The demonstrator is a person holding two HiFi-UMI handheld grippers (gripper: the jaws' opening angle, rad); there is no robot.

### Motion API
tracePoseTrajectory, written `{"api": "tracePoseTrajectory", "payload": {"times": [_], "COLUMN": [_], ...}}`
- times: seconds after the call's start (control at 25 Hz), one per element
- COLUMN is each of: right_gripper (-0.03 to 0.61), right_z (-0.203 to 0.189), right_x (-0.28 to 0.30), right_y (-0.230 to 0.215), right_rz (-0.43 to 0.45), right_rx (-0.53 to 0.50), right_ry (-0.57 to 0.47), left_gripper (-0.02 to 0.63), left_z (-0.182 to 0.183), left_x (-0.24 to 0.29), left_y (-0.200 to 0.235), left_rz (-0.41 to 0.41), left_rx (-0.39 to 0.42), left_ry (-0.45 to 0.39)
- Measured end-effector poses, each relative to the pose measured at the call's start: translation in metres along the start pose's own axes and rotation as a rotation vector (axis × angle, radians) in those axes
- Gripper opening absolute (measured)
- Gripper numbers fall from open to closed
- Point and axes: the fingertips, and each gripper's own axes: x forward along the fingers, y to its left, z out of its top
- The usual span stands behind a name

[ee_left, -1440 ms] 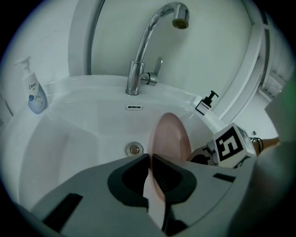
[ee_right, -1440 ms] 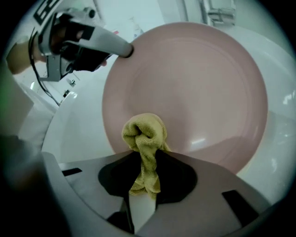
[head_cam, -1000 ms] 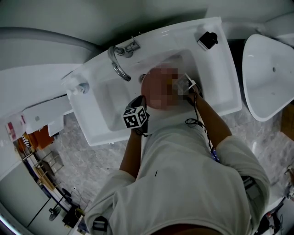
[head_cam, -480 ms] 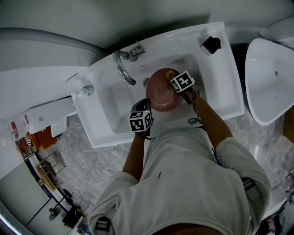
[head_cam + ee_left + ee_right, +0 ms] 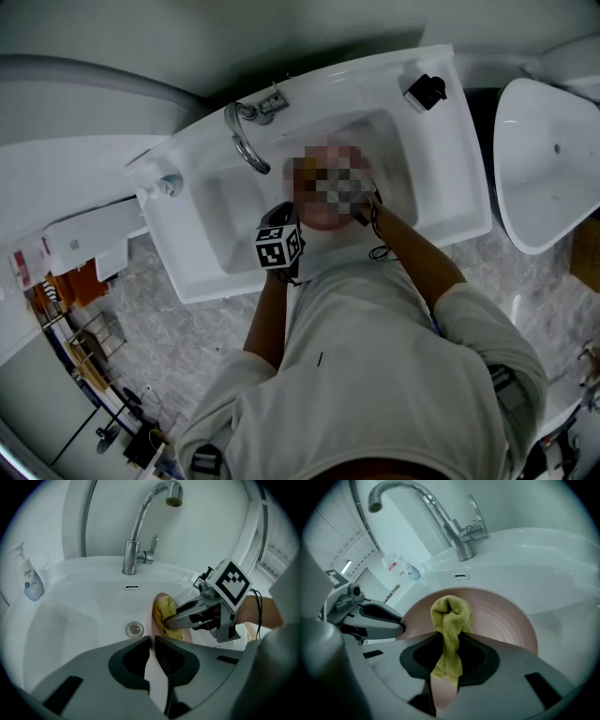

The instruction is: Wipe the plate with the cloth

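A pink plate [image 5: 502, 619] stands tilted inside the white sink [image 5: 450, 141]. My left gripper [image 5: 152, 641] is shut on the plate's near edge, and a thin strip of pink plate [image 5: 153, 679] shows between its jaws. My right gripper [image 5: 451, 637] is shut on a bunched yellow cloth [image 5: 451, 617], which presses against the plate's face. From the left gripper view the cloth [image 5: 165, 615] sits at the tip of the right gripper [image 5: 185, 617]. In the head view a mosaic patch covers most of the plate [image 5: 317, 221] and the right gripper; the left gripper [image 5: 284, 214] reaches in from the near side.
A chrome faucet [image 5: 140, 527] rises at the back of the basin, with the drain [image 5: 135, 629] below it. A soap bottle [image 5: 32, 581] stands on the rim at left. A black object [image 5: 424, 86] sits on the sink's far right corner. Another white basin [image 5: 544, 159] lies to the right.
My right gripper has slid the cloth across the plate, down and to the left towards the near side. The left gripper keeps its hold on the plate's edge.
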Motion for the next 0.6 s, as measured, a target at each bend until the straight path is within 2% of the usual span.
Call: {"api": "tracePoseTrajectory", "payload": {"times": [0.12,0.32,0.6], "right_gripper": [0.089,0.089,0.089], "right_z": [-0.014,-0.052,-0.098], "right_x": [0.010,0.019,0.018], "right_y": [0.031,0.059,0.041], "right_rz": [0.062,0.107,0.116], "right_rx": [-0.074,-0.200,-0.206], "right_ry": [0.030,0.141,0.260], "left_gripper": [0.048,0.046,0.046], "left_z": [0.000,-0.003,-0.007], "left_x": [0.002,0.004,0.005], "left_y": [0.001,0.006,0.007], "left_rz": [0.000,-0.006,-0.007], "left_rx": [-0.004,-0.025,-0.043], "left_ry": [0.000,0.011,0.018]}}
